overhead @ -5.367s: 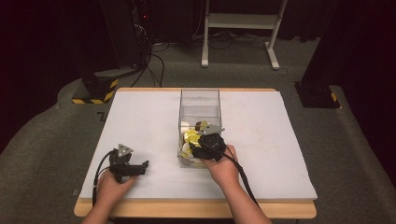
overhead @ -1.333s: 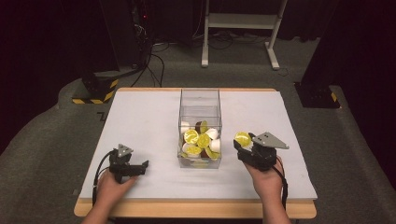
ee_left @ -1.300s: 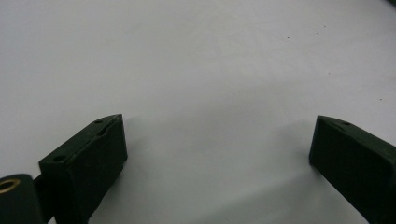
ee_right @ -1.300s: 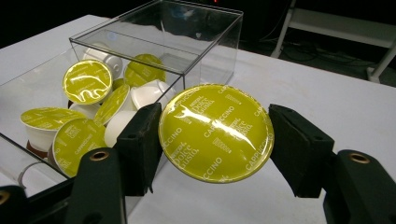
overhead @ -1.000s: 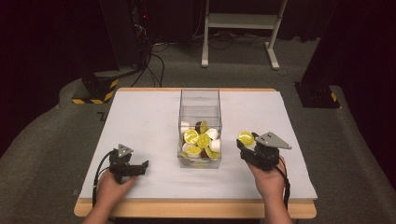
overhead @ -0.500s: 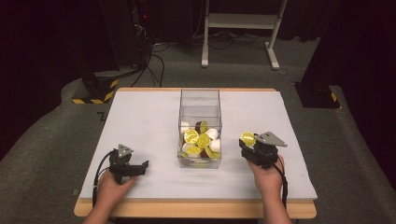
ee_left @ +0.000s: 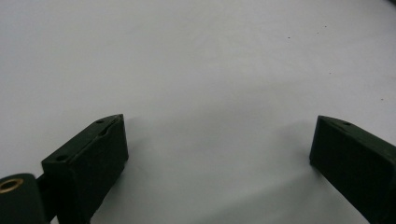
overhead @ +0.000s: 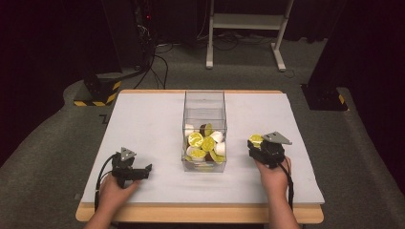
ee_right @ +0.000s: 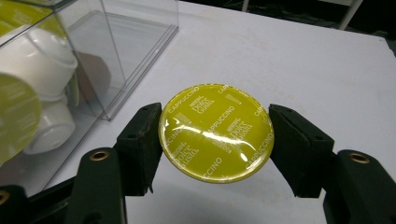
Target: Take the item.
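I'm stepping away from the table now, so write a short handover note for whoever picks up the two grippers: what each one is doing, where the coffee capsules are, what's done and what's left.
Right gripper: shut on one round coffee capsule with a yellow-green foil lid, held between its fingers above the white table top, to the right of the clear plastic box.
Left gripper: open, holding nothing, resting near the table's front left.
Box: several yellow-lidded and white capsules lie piled at its near end.
Done: one capsule is out of the box.
Left: probably set it down on the table, then fetch the others.
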Available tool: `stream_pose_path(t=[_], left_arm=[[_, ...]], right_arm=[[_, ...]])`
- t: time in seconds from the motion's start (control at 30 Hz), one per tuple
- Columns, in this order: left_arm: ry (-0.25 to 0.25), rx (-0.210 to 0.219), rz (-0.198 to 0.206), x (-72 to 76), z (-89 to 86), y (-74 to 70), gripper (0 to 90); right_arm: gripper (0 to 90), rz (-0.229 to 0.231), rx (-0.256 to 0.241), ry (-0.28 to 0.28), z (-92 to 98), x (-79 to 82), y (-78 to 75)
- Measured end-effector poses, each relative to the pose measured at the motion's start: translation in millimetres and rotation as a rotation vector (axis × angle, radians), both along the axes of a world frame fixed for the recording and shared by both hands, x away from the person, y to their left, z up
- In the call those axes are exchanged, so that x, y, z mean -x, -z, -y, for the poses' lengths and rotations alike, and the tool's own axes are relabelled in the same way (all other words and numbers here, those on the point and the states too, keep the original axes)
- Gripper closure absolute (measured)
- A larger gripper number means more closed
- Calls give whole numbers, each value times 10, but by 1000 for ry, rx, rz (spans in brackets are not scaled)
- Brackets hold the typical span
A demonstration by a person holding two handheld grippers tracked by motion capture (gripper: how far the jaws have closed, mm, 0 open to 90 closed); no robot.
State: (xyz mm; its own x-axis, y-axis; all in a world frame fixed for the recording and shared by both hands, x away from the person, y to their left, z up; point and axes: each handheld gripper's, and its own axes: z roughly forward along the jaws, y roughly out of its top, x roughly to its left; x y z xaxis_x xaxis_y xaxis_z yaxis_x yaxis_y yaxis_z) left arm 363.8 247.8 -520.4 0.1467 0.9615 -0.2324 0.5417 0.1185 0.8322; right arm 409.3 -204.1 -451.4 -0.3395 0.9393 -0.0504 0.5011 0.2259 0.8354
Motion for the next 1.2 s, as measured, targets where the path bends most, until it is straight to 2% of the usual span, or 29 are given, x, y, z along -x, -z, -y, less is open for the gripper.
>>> stream_pose_path(t=[0.07, 0.1, 0.27, 0.33, 0.37, 0.53, 0.73, 1.03, 1.2], left_arm=[[0, 0, 0, 0, 0, 0, 47], [0, 0, 0, 0, 0, 0, 47], [0, -1, -1, 0, 0, 0, 47], [0, 0, 0, 0, 0, 0, 47], [1, -1, 0, 1, 0, 0, 47], [0, -1, 0, 0, 0, 0, 47], [1, -1, -1, 0, -1, 0, 46], [-2, 3, 1, -1, 2, 0, 47], [1, -1, 0, 0, -1, 0, 47]], right_arm=[[383, -13, -4, 6, -12, -99, 2], [383, -13, -4, 6, -12, -99, 2], [383, -29, 42, 15, -82, -302, 81], [383, -31, 51, 17, -89, -328, 95], [383, -36, 57, 30, -93, -405, 137], [383, -51, 59, 49, -72, -539, 205], [383, -80, 34, 82, -18, -664, 303], [382, -97, 39, 86, -20, -671, 329], [376, -121, 37, 90, -28, -675, 364]])
